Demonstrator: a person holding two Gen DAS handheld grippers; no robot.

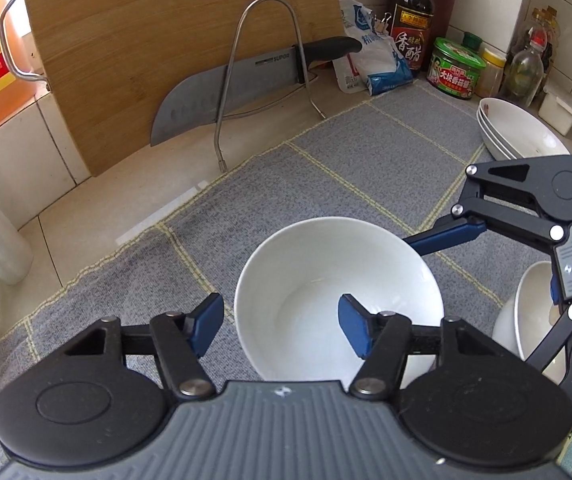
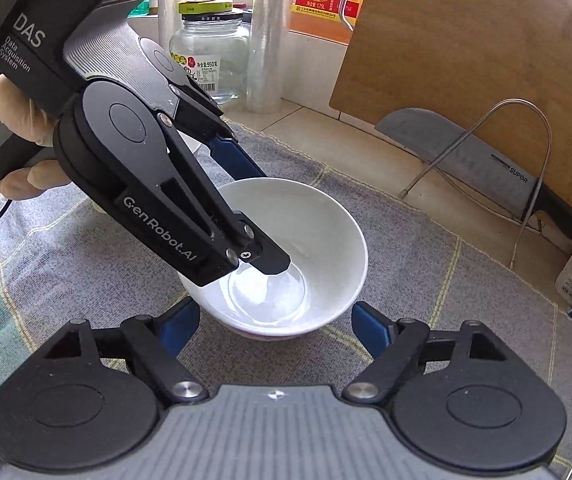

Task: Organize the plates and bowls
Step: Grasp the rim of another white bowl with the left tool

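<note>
L claw (image 1: 280, 330) tilted down, straddling bowl (image 1: 318, 264) rim.

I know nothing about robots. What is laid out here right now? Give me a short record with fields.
surface: grey checked mat on a kitchen counter
main item: white bowl, upright, in the middle of the mat
left gripper: open, one finger inside the bowl and one outside its rim
right gripper: open, at the bowl's other side, not gripping it
other dishes: stacked white plates at the far right; more bowls under the right gripper
background: knife in front of a wooden cutting board
</note>
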